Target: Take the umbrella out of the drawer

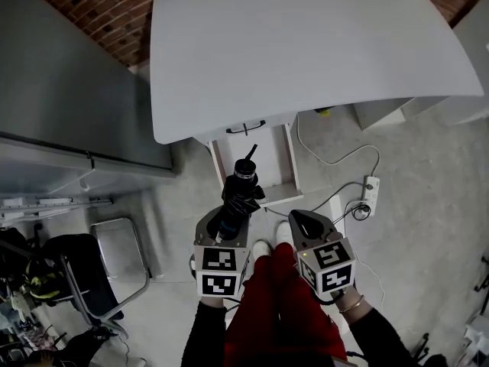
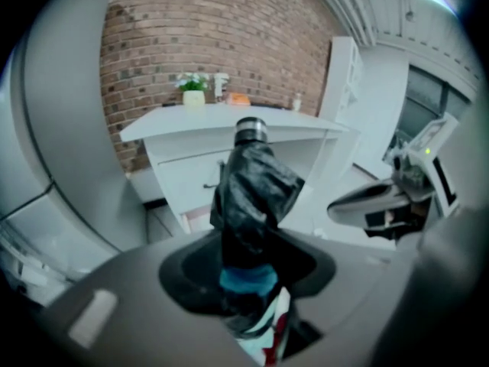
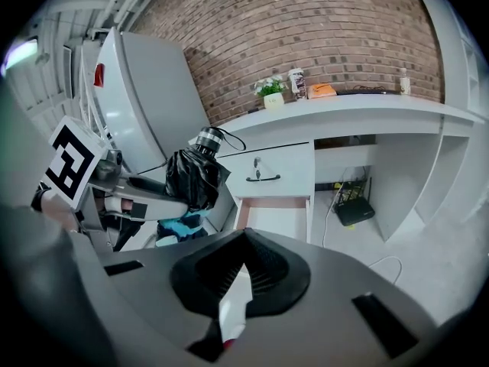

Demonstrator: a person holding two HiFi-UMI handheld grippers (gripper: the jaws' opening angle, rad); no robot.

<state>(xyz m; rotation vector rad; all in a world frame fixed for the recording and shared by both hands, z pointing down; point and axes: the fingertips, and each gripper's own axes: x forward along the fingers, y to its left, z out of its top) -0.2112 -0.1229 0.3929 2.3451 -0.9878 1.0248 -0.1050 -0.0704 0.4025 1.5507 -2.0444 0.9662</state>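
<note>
**A:** Left gripper?
**B:** Fingers pinching the folded black umbrella low on its body. Its silver-ringed end points up and away, toward the white tabletop.
**A:** Where's the umbrella?
**B:** In the air, out of the open drawer and not touching it. The drawer sits pulled out under the tabletop edge.
**A:** Right gripper?
**B:** Fingers pressed together, holding nothing. It's just beside the left gripper, apart from the umbrella.
</note>
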